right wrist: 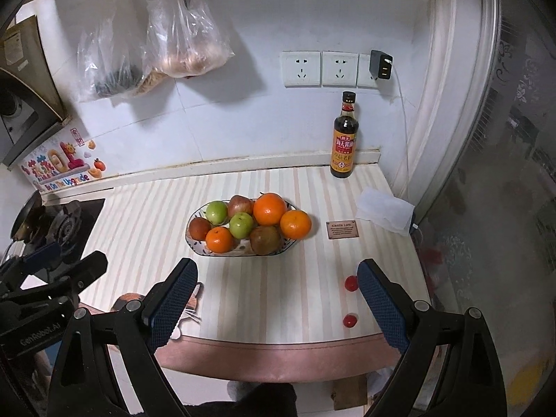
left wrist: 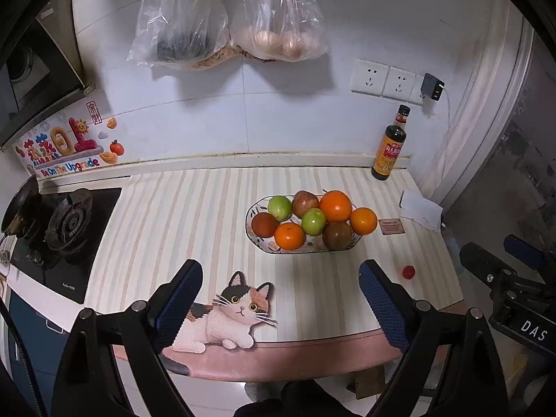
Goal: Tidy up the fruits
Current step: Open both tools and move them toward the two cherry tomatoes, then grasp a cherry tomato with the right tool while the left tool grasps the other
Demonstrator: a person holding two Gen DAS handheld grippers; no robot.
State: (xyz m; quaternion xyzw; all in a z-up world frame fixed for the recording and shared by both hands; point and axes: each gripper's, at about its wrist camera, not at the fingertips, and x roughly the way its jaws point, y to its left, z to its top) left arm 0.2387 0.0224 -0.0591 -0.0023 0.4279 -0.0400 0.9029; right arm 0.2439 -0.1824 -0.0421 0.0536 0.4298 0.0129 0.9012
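Observation:
A patterned oval plate on the striped counter holds oranges, green apples and reddish-brown fruits. Two small red fruits lie loose near the counter's front right: one beside my right gripper's right finger, one nearer the edge. The left wrist view shows one. My left gripper is open and empty, short of the plate. My right gripper is open and empty, in front of the plate.
A soy sauce bottle stands at the back right by the wall. A folded white tissue and a small brown card lie right of the plate. A gas stove is at the left. A cat-shaped mat lies at the front edge.

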